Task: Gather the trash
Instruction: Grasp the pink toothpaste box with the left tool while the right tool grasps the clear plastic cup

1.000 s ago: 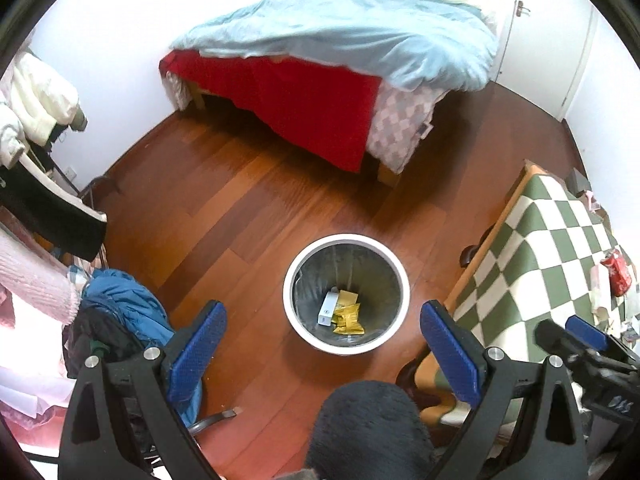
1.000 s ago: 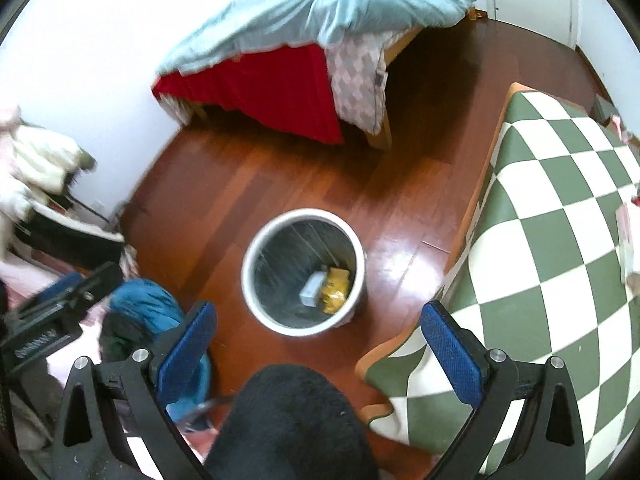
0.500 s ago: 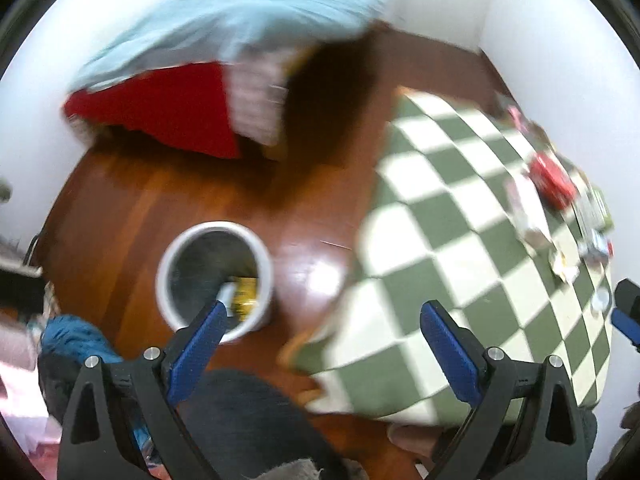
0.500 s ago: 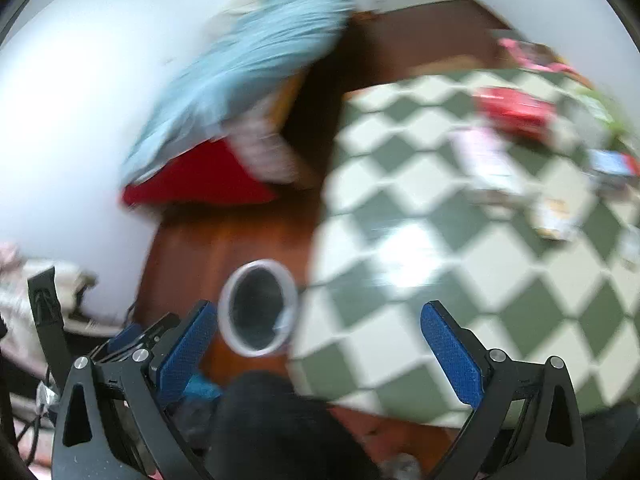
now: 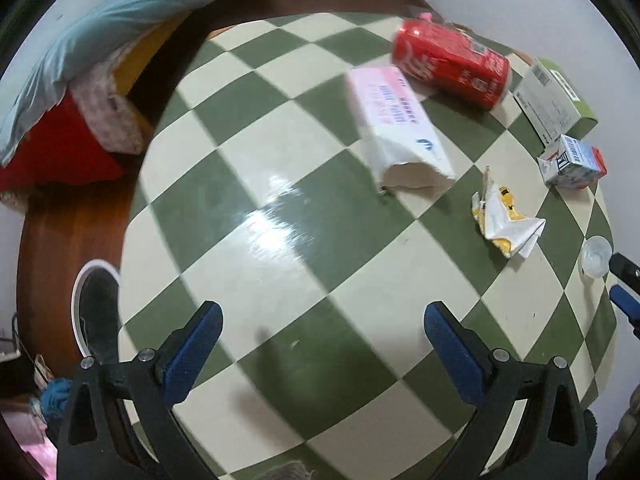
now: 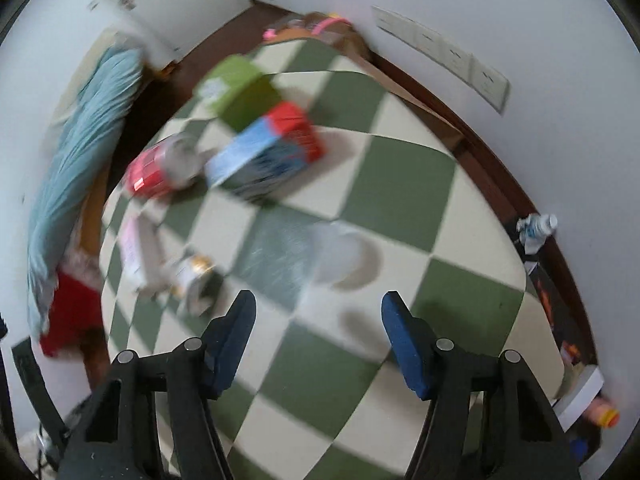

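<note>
Both the left gripper (image 5: 320, 340) and right gripper (image 6: 316, 320) are hovering over the checkered desk (image 5: 280, 240) with jaws spread wide and empty, while a red can (image 5: 450, 64), pink packet (image 5: 396, 120), crumpled wrapper (image 5: 504, 220) and small carton (image 5: 572, 162) are lying scattered on it and the bin (image 5: 94, 312) is sitting on the floor beside it.

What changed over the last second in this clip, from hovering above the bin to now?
Both grippers swung away from the white round trash bin toward the green-and-cream checkered table, so the red soda can, pink-and-white paper package and crumpled yellow-and-white wrapper now lie ahead. The left gripper and right gripper took hold of nothing; the jaws stayed open and empty.
</note>
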`<state>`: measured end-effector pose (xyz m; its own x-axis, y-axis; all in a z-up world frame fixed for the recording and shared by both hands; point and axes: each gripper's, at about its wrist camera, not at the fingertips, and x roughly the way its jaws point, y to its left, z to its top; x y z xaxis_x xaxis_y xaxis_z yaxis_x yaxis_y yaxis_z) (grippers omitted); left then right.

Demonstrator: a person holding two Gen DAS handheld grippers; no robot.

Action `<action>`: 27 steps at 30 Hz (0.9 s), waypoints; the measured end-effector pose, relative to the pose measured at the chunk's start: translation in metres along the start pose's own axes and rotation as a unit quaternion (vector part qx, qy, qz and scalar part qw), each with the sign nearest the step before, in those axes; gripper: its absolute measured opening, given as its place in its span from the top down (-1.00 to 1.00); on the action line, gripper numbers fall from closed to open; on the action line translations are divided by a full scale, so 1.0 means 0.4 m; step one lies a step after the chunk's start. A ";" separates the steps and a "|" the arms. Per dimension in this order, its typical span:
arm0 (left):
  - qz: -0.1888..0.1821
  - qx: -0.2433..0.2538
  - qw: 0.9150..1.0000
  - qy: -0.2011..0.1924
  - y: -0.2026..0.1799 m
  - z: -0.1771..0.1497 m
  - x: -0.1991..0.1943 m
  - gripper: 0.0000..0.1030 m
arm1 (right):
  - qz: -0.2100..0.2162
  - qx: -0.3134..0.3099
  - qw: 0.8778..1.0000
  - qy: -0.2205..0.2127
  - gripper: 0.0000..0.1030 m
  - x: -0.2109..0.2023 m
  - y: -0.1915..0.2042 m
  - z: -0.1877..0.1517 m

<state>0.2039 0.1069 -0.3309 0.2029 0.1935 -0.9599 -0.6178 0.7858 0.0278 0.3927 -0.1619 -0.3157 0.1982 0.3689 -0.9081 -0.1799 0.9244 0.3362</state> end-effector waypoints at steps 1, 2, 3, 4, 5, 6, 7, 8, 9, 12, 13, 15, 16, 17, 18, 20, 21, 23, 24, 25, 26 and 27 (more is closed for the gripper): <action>0.000 0.003 1.000 0.001 -0.007 0.009 0.004 -1.00 | 0.003 0.008 1.000 0.001 -0.30 0.013 -0.015 0.010; -0.001 0.003 1.000 0.001 -0.013 0.014 0.006 -1.00 | 0.007 0.013 1.000 0.000 -0.27 0.023 -0.033 0.023; -0.001 0.003 1.000 0.001 -0.016 0.021 0.010 -1.00 | 0.011 0.017 1.000 -0.002 -0.25 0.036 -0.043 0.034; -0.002 0.002 1.000 0.002 -0.017 0.025 0.010 -1.00 | 0.013 0.018 1.000 -0.005 -0.23 0.044 -0.047 0.041; -0.006 0.000 1.000 0.005 -0.018 0.034 0.011 -1.00 | 0.016 0.016 1.000 -0.008 -0.19 0.057 -0.044 0.046; -0.011 -0.003 1.000 0.005 -0.020 0.047 0.013 -1.00 | 0.018 0.012 1.000 -0.009 -0.05 0.071 -0.042 0.053; -0.015 -0.005 1.000 0.005 -0.020 0.057 0.012 -1.00 | 0.022 0.010 1.000 -0.008 0.05 0.081 -0.039 0.057; -0.018 -0.008 1.000 0.005 -0.020 0.069 0.010 -1.00 | 0.025 0.008 1.000 -0.006 0.26 0.093 -0.036 0.061; -0.021 -0.010 1.000 0.005 -0.021 0.083 0.010 -1.00 | 0.023 0.004 1.000 -0.004 0.34 0.103 -0.029 0.062; -0.034 -0.024 0.999 0.002 -0.034 0.130 0.015 -0.99 | 0.014 -0.014 1.000 -0.015 0.40 0.108 0.007 0.064; -0.041 -0.030 0.999 0.002 -0.037 0.150 0.016 -0.98 | 0.008 -0.017 1.000 -0.018 0.40 0.103 0.019 0.061; -0.055 -0.042 0.998 0.001 -0.045 0.186 0.021 -0.98 | -0.014 -0.030 0.999 -0.024 0.40 0.102 0.043 0.064; -0.063 -0.045 0.997 0.002 -0.053 0.204 0.026 -0.98 | -0.024 -0.034 0.999 -0.027 0.40 0.103 0.052 0.067; -0.066 -0.046 0.997 0.006 -0.064 0.225 0.036 -0.98 | -0.032 -0.036 0.998 -0.027 0.40 0.106 0.060 0.071; -0.066 -0.046 0.997 0.007 -0.069 0.237 0.041 -0.98 | -0.043 -0.035 0.998 -0.026 0.40 0.112 0.069 0.077; -0.065 -0.040 0.997 0.009 -0.085 0.263 0.057 -0.98 | -0.054 -0.036 0.998 -0.025 0.40 0.120 0.080 0.089; -0.060 -0.037 0.997 0.009 -0.090 0.273 0.065 -0.96 | -0.063 -0.039 0.997 -0.025 0.40 0.126 0.089 0.097; -0.050 -0.027 0.998 0.011 -0.104 0.289 0.087 -0.83 | -0.080 -0.048 0.995 -0.026 0.40 0.135 0.106 0.110; -0.047 -0.024 0.999 0.013 -0.102 0.295 0.096 -0.68 | -0.086 -0.053 0.995 -0.027 0.41 0.137 0.110 0.116; -0.043 -0.020 0.999 0.016 -0.104 0.298 0.108 -0.47 | -0.089 -0.056 0.994 -0.027 0.41 0.140 0.115 0.121; -0.039 -0.017 0.999 0.019 -0.106 0.298 0.117 -0.34 | -0.094 -0.058 0.994 -0.027 0.42 0.143 0.119 0.125; -0.037 -0.016 0.999 0.020 -0.105 0.297 0.123 0.09 | -0.098 -0.063 0.993 -0.027 0.42 0.146 0.124 0.131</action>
<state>0.3300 0.1530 -0.3463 0.2186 0.1117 -0.9694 -0.6258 0.7783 -0.0515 0.4460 -0.0893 -0.3389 0.2912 0.1913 -0.9373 -0.2506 0.9608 0.1183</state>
